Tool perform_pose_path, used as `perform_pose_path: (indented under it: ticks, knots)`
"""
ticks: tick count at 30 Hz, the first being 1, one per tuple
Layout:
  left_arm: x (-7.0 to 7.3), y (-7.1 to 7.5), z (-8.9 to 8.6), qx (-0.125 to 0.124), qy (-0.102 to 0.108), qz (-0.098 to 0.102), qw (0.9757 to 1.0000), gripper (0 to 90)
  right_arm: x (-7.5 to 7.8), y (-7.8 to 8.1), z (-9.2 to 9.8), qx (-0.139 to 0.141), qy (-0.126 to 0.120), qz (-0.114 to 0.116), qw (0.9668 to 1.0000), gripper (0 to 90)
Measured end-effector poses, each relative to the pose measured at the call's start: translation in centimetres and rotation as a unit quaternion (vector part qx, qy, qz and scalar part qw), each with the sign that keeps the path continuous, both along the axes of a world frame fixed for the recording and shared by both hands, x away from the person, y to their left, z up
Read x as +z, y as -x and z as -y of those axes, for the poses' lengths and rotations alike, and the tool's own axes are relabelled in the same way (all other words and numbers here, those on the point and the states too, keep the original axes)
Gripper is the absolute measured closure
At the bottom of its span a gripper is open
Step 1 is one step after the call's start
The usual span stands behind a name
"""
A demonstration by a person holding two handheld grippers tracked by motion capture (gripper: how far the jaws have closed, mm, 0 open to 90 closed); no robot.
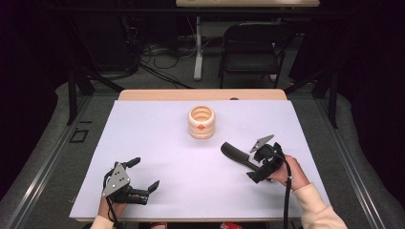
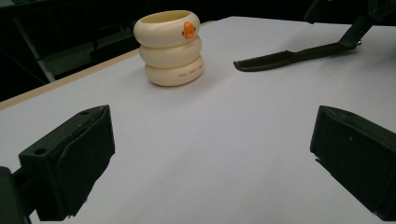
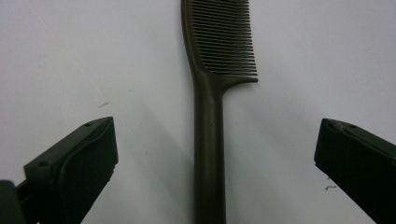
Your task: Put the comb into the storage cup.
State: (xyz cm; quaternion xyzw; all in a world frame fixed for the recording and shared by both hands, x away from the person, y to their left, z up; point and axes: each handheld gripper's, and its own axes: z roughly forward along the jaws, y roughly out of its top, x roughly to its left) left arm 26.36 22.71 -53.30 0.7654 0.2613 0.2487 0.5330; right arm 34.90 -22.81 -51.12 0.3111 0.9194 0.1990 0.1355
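Straddling the dark brown plastic comb (image 3: 208, 140) with my right hand-held gripper (image 3: 215, 158) wide open, I should centre its handle before closing.

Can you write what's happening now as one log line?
right gripper: open over comb handle | left gripper: open, idle | cup: upright

On the white table sheet (image 1: 157, 143), a cream ringed cup (image 1: 201, 122) stands alone toward the far edge, with bare surface on every side. A dark comb (image 1: 235, 154) lies flat right of centre, its handle between the spread jaws of the right gripper (image 3: 215, 154). Ahead of the left gripper (image 2: 210, 154), the sheet lies open.
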Motion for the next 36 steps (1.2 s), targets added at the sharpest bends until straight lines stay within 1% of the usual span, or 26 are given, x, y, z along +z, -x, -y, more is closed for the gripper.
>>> perform_pose_path:
  ticks: [2, 3, 4, 5, 8, 10, 12, 13, 14, 15, 16, 17, 18, 19, 22, 23, 24, 25, 26, 29, 31, 34, 36]
  knots:
    - [0.0, 0.0, 0.0, 0.000, 0.000, 0.000, 1.0000, 0.1, -0.1, 0.0, -0.2, -0.001, -0.001, 0.000, 1.0000, 0.0]
    - [0.0, 0.0, 0.0, 0.000, -0.001, 0.001, 1.0000, 0.1, -0.1, 0.0, -0.3, -0.002, 0.001, -0.005, 1.0000, 0.0]
    - [0.0, 0.0, 0.0, -0.001, -0.002, 0.001, 1.0000, 0.1, -0.2, -0.1, -0.4, -0.001, -0.002, -0.001, 1.0000, 0.0]
    - [0.0, 0.0, 0.0, 0.000, -0.001, 0.000, 1.0000, 0.1, -0.2, -0.1, -0.6, -0.005, 0.001, -0.007, 1.0000, 0.0]
    - [0.0, 0.0, 0.0, 0.000, -0.001, -0.001, 1.0000, 0.1, -0.2, -0.2, -0.9, -0.001, 0.011, -0.006, 0.9999, 0.0]
    - [0.0, 0.0, 0.0, 0.000, -0.002, 0.000, 1.0000, 0.1, -0.3, -0.3, -1.1, -0.005, 0.011, -0.008, 0.9999, 1.9]
    - [0.0, 0.0, 0.0, -0.001, -0.002, 0.000, 1.0000, 0.1, -0.3, -0.4, -1.2, 0.000, 0.015, -0.005, 0.9999, 5.9]
    - [0.0, 0.0, 0.0, -0.001, -0.001, 0.000, 1.0000, 0.1, -0.3, -0.4, -1.3, -0.002, 0.016, -0.008, 0.9998, 8.8]
    - [0.0, 0.0, 0.0, 0.000, -0.001, 0.000, 1.0000, 0.1, -0.2, -0.4, -1.4, 0.001, 0.022, -0.007, 0.9997, 13.6]
    - [0.0, 0.0, 0.0, 0.000, 0.000, 0.000, 1.0000, 0.1, -0.3, -0.4, -1.6, 0.002, 0.022, -0.006, 0.9997, 16.2]
    - [0.0, 0.0, 0.0, 0.000, 0.000, 0.000, 1.0000, 0.1, -0.3, -0.5, -1.7, 0.000, 0.023, -0.007, 0.9997, 17.3]
    - [0.0, 0.0, 0.0, 0.000, -0.001, -0.001, 1.0000, 0.1, -0.3, -0.5, -1.8, 0.003, 0.025, -0.006, 0.9997, 20.9]
    - [0.0, 0.0, 0.1, -0.001, -0.002, -0.001, 1.0000, 0.1, -0.3, -0.6, -2.0, 0.002, 0.029, -0.006, 0.9996, 27.2]
    - [0.0, 0.0, 0.1, -0.001, -0.002, 0.000, 1.0000, 0.1, -0.3, -0.6, -2.0, 0.002, 0.029, -0.006, 0.9996, 27.2]
    - [0.0, 0.1, 0.0, 0.000, -0.001, 0.001, 1.0000, 0.1, -0.2, -0.7, -2.4, 0.007, 0.037, -0.009, 0.9993, 39.1]
    - [0.0, 0.0, 0.0, 0.000, 0.000, 0.000, 1.0000, 0.1, -0.2, -0.7, -2.5, 0.010, 0.042, -0.013, 0.9990, 42.5]
    - [0.0, 0.0, 0.0, 0.001, 0.001, -0.001, 1.0000, 0.1, -0.3, -0.7, -2.5, 0.010, 0.041, -0.012, 0.9990, 45.4]
    - [0.0, 0.0, 0.0, 0.000, 0.000, -0.001, 1.0000, 0.1, -0.3, -0.8, -2.6, 0.011, 0.051, -0.014, 0.9986, 48.5]
    - [0.0, 0.0, 0.1, -0.001, -0.001, -0.001, 1.0000, 0.1, -0.4, -0.9, -2.7, 0.005, 0.050, -0.011, 0.9987, 51.0]
    - [0.0, 0.0, 0.0, 0.000, -0.001, 0.000, 1.0000, 0.1, -0.5, -1.0, -2.8, 0.003, 0.057, -0.018, 0.9982, 57.3]
    - [0.0, 0.0, 0.0, 0.000, -0.001, 0.000, 1.0000, 0.1, -0.7, -1.2, -2.9, 0.005, 0.068, -0.022, 0.9974, 60.2]
    - [0.0, 0.0, 0.0, 0.000, -0.001, -0.001, 1.0000, 0.1, -0.9, -1.4, -2.9, 0.004, 0.070, -0.029, 0.9971, 63.9]
    - [0.0, 0.0, 0.0, 0.000, 0.000, 0.000, 1.0000, 0.1, -1.1, -1.5, -3.0, 0.001, 0.077, -0.037, 0.9964, 65.8]
